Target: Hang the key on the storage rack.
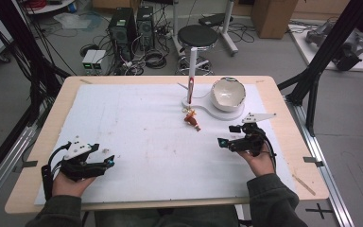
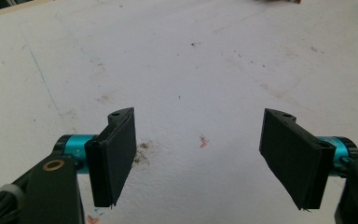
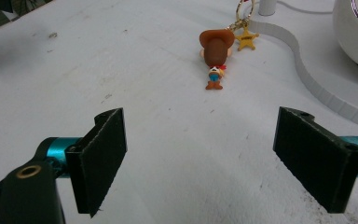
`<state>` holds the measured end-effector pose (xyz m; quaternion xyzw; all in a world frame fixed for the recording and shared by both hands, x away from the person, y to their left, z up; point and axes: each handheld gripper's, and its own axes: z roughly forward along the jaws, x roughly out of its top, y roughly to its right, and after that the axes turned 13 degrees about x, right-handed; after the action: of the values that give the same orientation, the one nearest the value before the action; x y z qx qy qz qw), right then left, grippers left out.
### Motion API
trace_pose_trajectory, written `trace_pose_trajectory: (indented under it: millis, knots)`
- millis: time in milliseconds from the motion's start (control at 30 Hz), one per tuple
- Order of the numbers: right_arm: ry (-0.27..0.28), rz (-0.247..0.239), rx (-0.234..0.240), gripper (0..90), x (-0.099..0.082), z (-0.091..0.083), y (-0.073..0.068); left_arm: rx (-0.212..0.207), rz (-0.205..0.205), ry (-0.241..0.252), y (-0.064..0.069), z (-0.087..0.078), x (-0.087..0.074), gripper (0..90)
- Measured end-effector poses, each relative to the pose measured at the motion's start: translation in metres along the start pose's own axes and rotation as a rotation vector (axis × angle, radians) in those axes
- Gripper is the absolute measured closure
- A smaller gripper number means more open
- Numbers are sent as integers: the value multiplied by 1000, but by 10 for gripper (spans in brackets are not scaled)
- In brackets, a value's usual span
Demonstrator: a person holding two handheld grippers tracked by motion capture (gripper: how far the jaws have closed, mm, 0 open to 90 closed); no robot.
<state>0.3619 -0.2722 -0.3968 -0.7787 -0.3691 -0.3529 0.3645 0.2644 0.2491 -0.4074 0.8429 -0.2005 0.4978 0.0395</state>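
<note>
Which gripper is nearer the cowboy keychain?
The right gripper: the cowboy keychain lies just ahead of its open jaws, while the left gripper sits far off.

Wooden table [image 1: 42, 156] under white sheet [image 1: 137, 142], bearing cowboy keychain [image 1: 192, 119] and white stand [image 1: 217, 111].

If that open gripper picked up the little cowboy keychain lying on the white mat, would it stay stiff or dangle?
The cowboy keychain looks small and probably light. Its figure seems solid, so likely stiff, but the gold ring and star charm would probably dangle. Lying flat on the white mat, it seems unlikely to roll.
</note>
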Motion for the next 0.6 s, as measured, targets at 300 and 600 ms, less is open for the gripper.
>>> trace_pose_trajectory:
  millis: [300, 600]
  knots:
    - [2, 7, -15, 146, -9, -8, -2, 1, -1, -1, 0, 0, 0, 276]
    - [10, 10, -30, 129, -15, -16, -4, -2, 7, -8, 1, 1, -1, 276]
